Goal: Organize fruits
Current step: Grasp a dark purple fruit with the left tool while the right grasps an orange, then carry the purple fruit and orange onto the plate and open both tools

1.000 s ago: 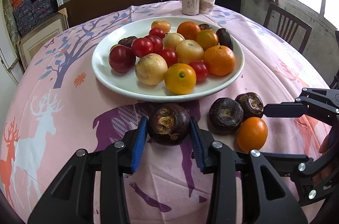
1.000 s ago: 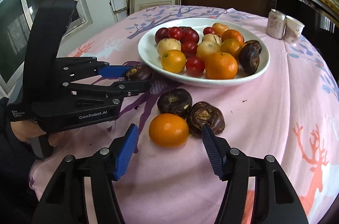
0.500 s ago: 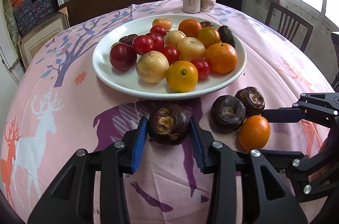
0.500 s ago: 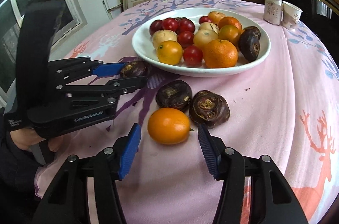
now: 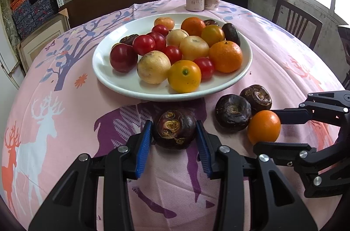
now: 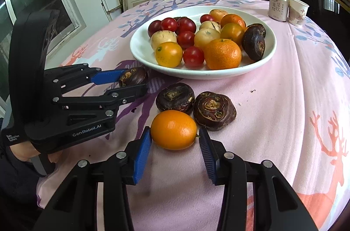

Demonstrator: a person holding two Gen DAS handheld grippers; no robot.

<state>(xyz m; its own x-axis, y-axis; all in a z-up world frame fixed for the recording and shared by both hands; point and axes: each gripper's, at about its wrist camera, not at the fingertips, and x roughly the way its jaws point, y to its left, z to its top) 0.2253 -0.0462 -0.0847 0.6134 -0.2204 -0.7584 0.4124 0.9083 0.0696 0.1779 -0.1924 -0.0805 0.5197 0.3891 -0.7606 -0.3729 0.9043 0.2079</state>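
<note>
While the left gripper (image 5: 174,139) has its blue fingers (image 5: 143,150) clamped on a dark water chestnut (image 5: 174,131) resting on the pink desk (image 5: 65,113) just before the white plate (image 5: 113,78) of mixed fruit, two more water chestnuts (image 6: 175,97) lie between. Farther right, the right gripper (image 6: 175,143) straddles a small orange (image 6: 174,129), fingers spread, the left pad touching and the right one just shy.
</note>
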